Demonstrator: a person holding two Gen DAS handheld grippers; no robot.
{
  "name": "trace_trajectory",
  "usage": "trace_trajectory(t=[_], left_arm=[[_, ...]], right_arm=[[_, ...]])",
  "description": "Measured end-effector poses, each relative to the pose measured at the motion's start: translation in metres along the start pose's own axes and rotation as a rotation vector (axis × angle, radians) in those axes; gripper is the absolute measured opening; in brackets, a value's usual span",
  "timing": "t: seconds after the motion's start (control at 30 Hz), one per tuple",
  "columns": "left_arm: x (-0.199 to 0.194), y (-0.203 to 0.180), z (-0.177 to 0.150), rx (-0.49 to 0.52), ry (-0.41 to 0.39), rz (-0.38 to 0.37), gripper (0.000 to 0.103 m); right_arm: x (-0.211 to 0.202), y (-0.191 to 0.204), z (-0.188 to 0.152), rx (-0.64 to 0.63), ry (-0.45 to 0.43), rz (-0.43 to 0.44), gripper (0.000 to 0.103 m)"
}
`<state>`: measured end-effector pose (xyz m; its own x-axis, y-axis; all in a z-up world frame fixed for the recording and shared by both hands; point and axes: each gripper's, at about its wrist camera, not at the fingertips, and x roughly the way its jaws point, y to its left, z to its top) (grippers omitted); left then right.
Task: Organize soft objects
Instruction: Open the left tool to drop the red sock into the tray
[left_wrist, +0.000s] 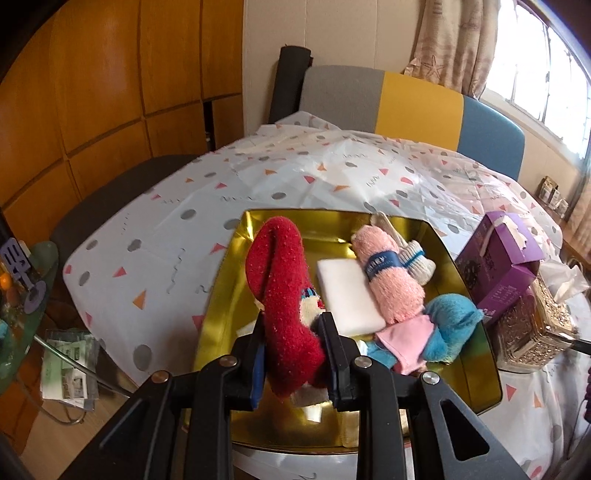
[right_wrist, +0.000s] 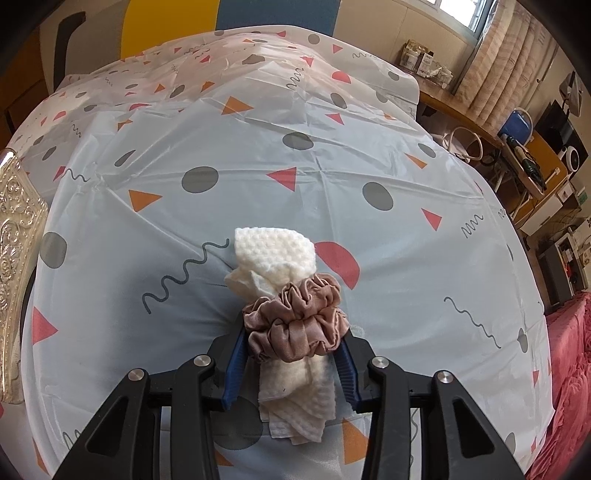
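Observation:
In the left wrist view my left gripper (left_wrist: 293, 328) is shut on a fuzzy red sock (left_wrist: 282, 288), which stands up between the pads above a gold tray (left_wrist: 229, 273). Inside the tray lie a white sponge block (left_wrist: 347, 295), a rolled pink towel (left_wrist: 391, 280), a small white sock with blue stripes (left_wrist: 419, 264), a pink cloth (left_wrist: 404, 339) and a blue plush piece (left_wrist: 448, 321). In the right wrist view my right gripper (right_wrist: 295, 349) is shut on a white cloth roll (right_wrist: 275, 254) bound by a dusty-pink scrunchie (right_wrist: 299, 325), held just above the patterned tablecloth (right_wrist: 258, 147).
A purple tissue box (left_wrist: 495, 258) and an ornate gold tissue holder (left_wrist: 532, 325) stand right of the tray; the gold tissue holder (right_wrist: 14, 236) also shows at the right wrist view's left edge. Chairs (left_wrist: 417, 99) sit behind the table. Shelves with clutter (right_wrist: 532, 158) lie to the right.

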<state>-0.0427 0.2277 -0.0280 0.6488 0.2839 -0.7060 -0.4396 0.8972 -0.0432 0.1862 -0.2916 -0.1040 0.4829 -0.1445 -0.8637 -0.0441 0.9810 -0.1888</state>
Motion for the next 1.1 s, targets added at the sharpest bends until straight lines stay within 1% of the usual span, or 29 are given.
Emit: trace_trajectory(t=[0.13, 0.27, 0.37, 0.43, 0.5, 0.57, 0.6, 0.63, 0.67, 0.7, 0.73, 0.83, 0.9, 0.97, 1.03, 1.1], left_arm=[[0.006, -0.009, 0.001, 0.014, 0.015, -0.017, 0.026], [0.019, -0.014, 0.006, 0.009, 0.05, -0.034, 0.026], [0.039, -0.01, 0.016, -0.057, 0.12, -0.079, 0.026], [0.051, -0.008, 0.023, -0.085, 0.145, -0.084, 0.027], [0.065, -0.006, 0.032, -0.11, 0.18, -0.11, 0.029], [0.075, -0.003, 0.039, -0.114, 0.183, -0.072, 0.031], [0.08, -0.003, 0.042, -0.1, 0.186, -0.071, 0.032], [0.084, -0.002, 0.044, -0.093, 0.19, -0.06, 0.034], [0.087, -0.001, 0.045, -0.091, 0.2, -0.045, 0.047], [0.088, 0.001, 0.047, -0.095, 0.201, -0.044, 0.064], [0.086, 0.004, 0.047, -0.101, 0.191, -0.038, 0.07], [0.075, 0.01, 0.044, -0.079, 0.144, 0.016, 0.075], [0.064, 0.013, 0.039, -0.068, 0.116, 0.032, 0.081], [0.054, 0.012, 0.032, -0.038, 0.094, 0.049, 0.082], [0.044, 0.01, 0.026, -0.008, 0.069, 0.065, 0.085], [0.034, 0.007, 0.02, 0.007, 0.051, 0.06, 0.09]], right_arm=[[-0.001, 0.002, 0.0, -0.01, -0.001, -0.006, 0.043], [-0.002, 0.004, 0.0, -0.022, -0.002, -0.015, 0.043], [-0.002, 0.005, 0.0, -0.025, -0.002, -0.017, 0.043], [-0.002, 0.005, 0.0, -0.029, -0.002, -0.019, 0.042], [-0.002, 0.006, 0.0, -0.031, -0.001, -0.022, 0.042], [-0.002, 0.006, 0.0, -0.032, -0.001, -0.023, 0.042], [-0.002, 0.006, 0.0, -0.032, 0.0, -0.022, 0.042], [-0.003, 0.006, 0.0, -0.032, 0.0, -0.021, 0.041], [-0.002, 0.006, 0.0, -0.033, 0.0, -0.021, 0.041], [-0.002, 0.006, 0.001, -0.032, 0.0, -0.02, 0.041], [-0.002, 0.006, 0.0, -0.031, 0.0, -0.02, 0.041], [-0.002, 0.005, 0.001, -0.02, 0.003, -0.016, 0.041], [-0.001, 0.003, 0.003, 0.0, 0.013, -0.011, 0.04], [-0.001, 0.001, 0.007, 0.037, 0.036, -0.001, 0.038], [-0.002, -0.002, 0.011, 0.08, 0.055, 0.024, 0.038], [-0.006, -0.003, 0.018, 0.122, 0.056, 0.043, 0.038]])
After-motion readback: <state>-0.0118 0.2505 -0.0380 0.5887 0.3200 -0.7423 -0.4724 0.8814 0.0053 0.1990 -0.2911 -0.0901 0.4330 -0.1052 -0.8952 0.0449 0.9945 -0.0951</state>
